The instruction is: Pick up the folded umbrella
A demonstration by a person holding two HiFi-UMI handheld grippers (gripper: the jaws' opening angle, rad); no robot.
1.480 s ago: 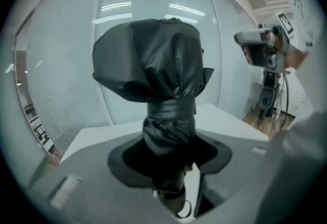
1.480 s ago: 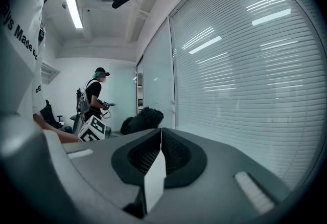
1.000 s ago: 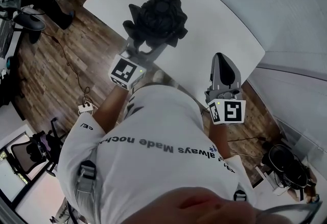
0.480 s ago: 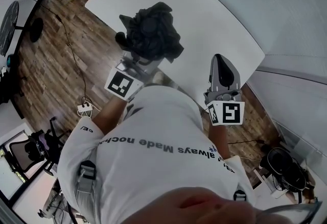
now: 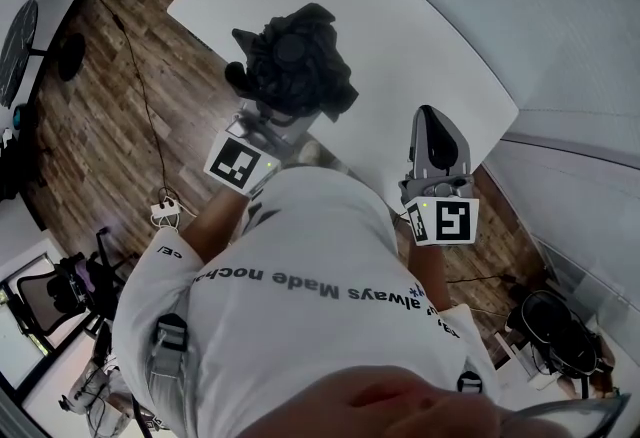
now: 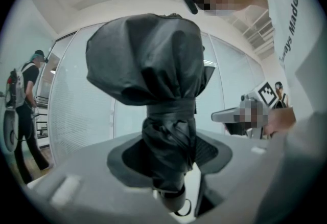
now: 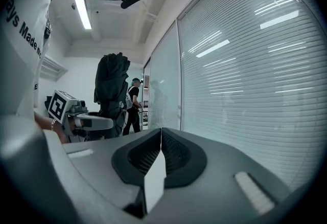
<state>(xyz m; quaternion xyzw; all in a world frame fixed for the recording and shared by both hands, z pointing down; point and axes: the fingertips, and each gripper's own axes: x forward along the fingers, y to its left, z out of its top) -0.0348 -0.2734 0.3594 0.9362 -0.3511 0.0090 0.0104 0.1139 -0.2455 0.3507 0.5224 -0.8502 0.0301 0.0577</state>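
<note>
Folded umbrella (image 6: 158,95), crumpled black fabric

Head view looks steeply down; gripper views look level, close along their jaws; all three share the umbrella (image 5: 295,66).

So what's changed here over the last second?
The left hand-held gripper, clamped on the folded umbrella, carried it slightly up and toward the person. Nothing was grabbed or let go. The right hand-held gripper stayed put over the white table, shut and empty.
</note>
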